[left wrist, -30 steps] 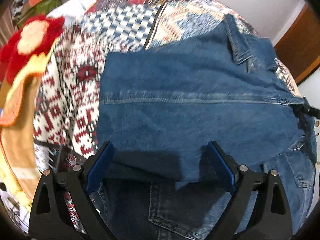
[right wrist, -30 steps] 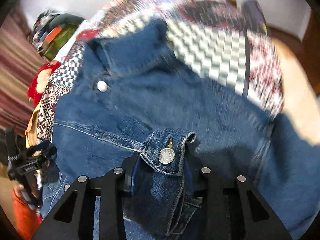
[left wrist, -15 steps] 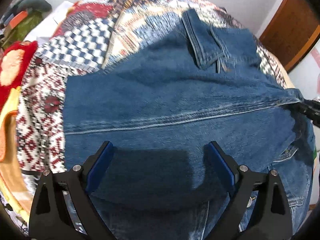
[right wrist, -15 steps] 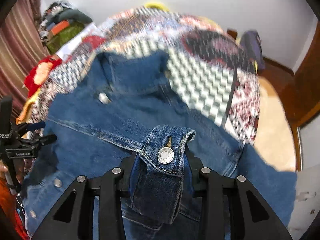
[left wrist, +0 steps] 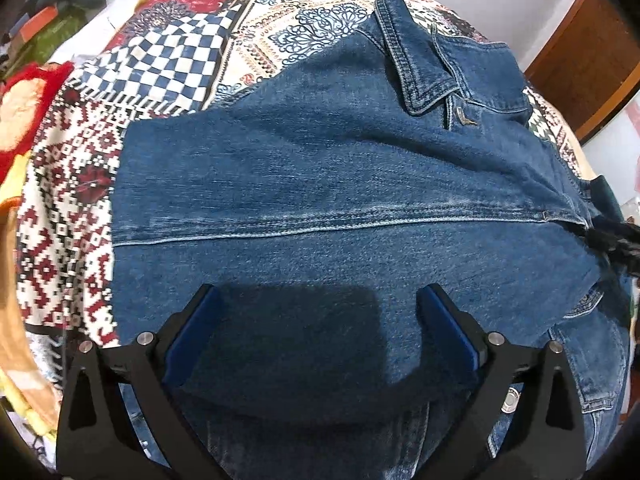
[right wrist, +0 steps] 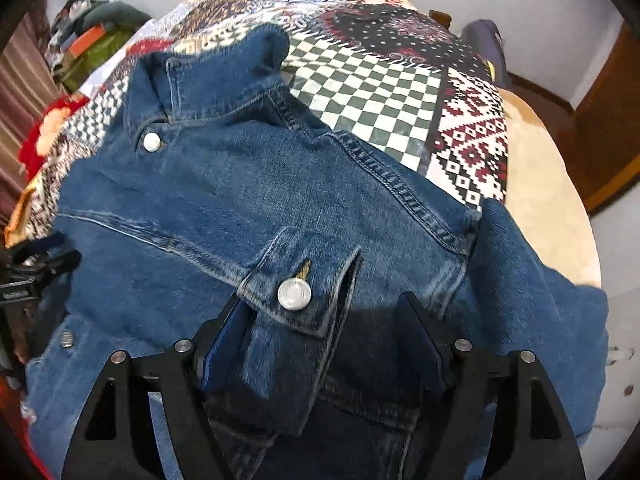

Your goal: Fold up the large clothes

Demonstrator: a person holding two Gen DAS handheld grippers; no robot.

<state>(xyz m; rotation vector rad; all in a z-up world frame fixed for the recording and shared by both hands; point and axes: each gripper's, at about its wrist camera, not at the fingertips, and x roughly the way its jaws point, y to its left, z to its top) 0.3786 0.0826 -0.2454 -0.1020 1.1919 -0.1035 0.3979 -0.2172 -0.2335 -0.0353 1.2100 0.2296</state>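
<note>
A blue denim jacket [left wrist: 340,184] lies on a patchwork bedspread [left wrist: 180,52], with its sleeve folded across the body. My left gripper [left wrist: 320,320] is open over the folded sleeve, jaws wide apart above the fabric. In the right wrist view the jacket [right wrist: 248,184] shows its collar and a silver button. My right gripper [right wrist: 324,328] is open; the buttoned sleeve cuff [right wrist: 296,300] lies loose against its left finger [right wrist: 224,340]. The left gripper shows at the left edge of the right wrist view [right wrist: 28,276].
A red and yellow plush cushion [left wrist: 24,112] lies at the bed's left side. A pile of clothes [right wrist: 88,44] sits at the far left corner. A wooden door [left wrist: 588,60] stands at the right. The checkered patch of the bedspread [right wrist: 380,92] lies beyond the jacket.
My right gripper has opened and let go of the sleeve cuff, which now rests on the jacket. The sleeve has been carried across the jacket body. My left gripper stays open.
</note>
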